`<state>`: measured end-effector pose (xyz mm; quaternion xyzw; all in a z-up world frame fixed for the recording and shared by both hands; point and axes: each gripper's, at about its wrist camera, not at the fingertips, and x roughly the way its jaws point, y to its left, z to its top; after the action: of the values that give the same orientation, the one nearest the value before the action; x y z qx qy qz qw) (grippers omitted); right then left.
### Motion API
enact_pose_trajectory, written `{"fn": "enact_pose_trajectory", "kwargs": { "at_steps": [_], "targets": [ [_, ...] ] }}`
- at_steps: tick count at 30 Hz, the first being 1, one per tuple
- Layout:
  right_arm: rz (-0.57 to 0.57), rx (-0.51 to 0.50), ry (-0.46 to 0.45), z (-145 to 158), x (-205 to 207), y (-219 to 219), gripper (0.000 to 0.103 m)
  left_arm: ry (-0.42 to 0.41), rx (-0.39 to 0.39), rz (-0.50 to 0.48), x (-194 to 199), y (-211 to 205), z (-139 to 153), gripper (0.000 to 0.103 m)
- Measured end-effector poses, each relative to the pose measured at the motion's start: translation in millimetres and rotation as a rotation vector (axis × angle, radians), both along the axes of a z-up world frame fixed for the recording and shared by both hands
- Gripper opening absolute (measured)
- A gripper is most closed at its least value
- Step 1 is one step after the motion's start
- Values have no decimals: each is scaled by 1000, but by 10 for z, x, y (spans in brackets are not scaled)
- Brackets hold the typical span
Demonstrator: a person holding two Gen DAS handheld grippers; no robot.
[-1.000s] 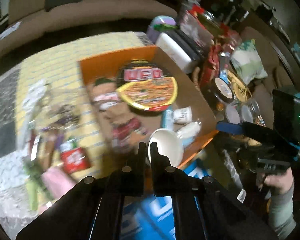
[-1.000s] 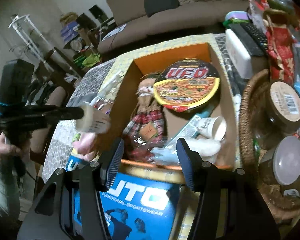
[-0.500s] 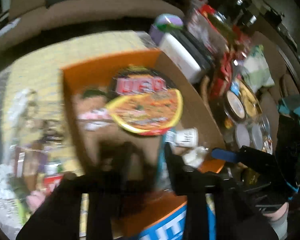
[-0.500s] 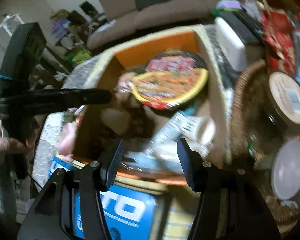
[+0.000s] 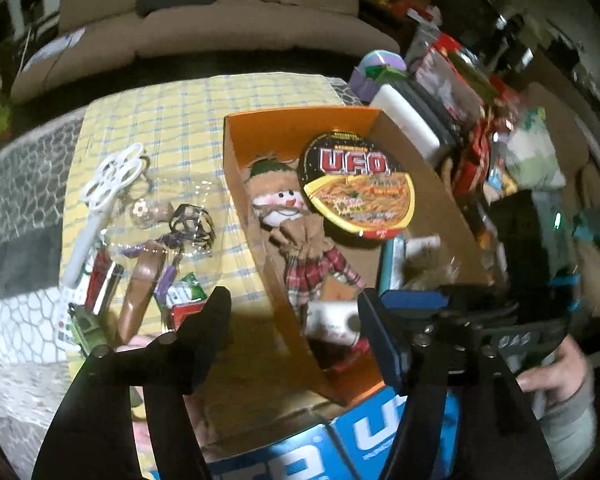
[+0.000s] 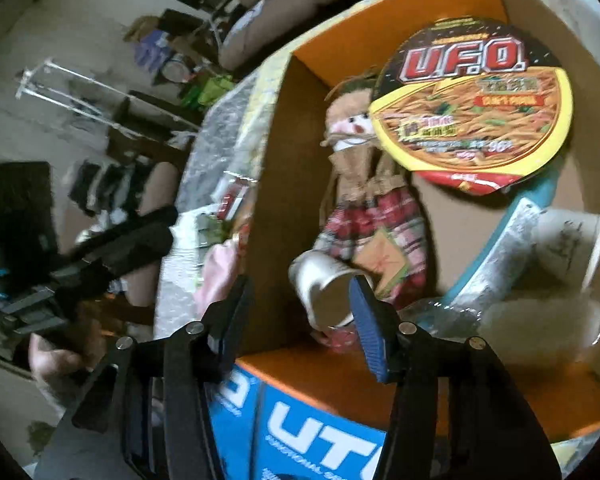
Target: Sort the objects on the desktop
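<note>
Orange on the inside and brown on the flaps, the open cardboard box sits on a yellow checked cloth and holds most of the sorted things: a round U.F.O. noodle bowl against its far wall, a rag doll in a red plaid skirt lying along its left wall, and a small white paper cup on its side over the doll's legs near the front edge. The left gripper hangs above that front corner, its jaws opening with nothing pressed between them; the cup lies below the gap. The right gripper reaches in over the front wall, its jaws closing, the blue-padded finger near the cup's mouth, but blur hides whether it touches. Bare floor shows in the box's middle, while its right side is crowded by a second white cup and crumpled clear plastic. Left of the box, small loose items lie scattered on the cloth. A blue printed carton below the front wall is cut off by both views.
</note>
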<state>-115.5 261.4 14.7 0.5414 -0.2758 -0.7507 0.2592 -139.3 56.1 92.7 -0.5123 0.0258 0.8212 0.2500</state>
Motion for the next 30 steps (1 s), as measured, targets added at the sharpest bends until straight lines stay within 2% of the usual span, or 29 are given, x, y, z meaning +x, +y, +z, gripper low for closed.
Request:
{"fn": "enact_pose_trajectory", "kwargs": {
  "at_steps": [2, 3, 5, 7, 11, 13, 15, 24, 28, 30],
  "targets": [
    [21, 22, -23, -74, -38, -87, 46, 22, -26, -17, 62, 56, -49, 69],
    [28, 30, -40, -125, -69, -127, 39, 24, -34, -18, 83, 80, -82, 69],
    [48, 87, -53, -201, -171, -248, 32, 27, -43, -21, 122, 113, -125, 69],
    [71, 131, -57, -242, -227, -348, 29, 51, -66, -17, 163, 136, -144, 70],
    [86, 122, -61, -274, -295, -445, 24, 51, -62, -14, 194, 126, -160, 71],
    [54, 62, -51, -269, -296, -385, 21, 48, -60, -15, 198, 119, -164, 71],
    [36, 45, -24, -237, -284, -348, 15, 50, -60, -13, 203, 98, -160, 71],
    [-19, 113, 78, 148, -197, -161, 10, 47, -55, -11, 228, 62, -142, 71],
    [-18, 98, 46, 213, -156, -27, 10, 33, -35, 0, 227, 27, -140, 72],
    [-4, 109, 25, 170, -184, -52, 14, 25, -21, 11, 214, -23, -144, 73]
  ]
}}
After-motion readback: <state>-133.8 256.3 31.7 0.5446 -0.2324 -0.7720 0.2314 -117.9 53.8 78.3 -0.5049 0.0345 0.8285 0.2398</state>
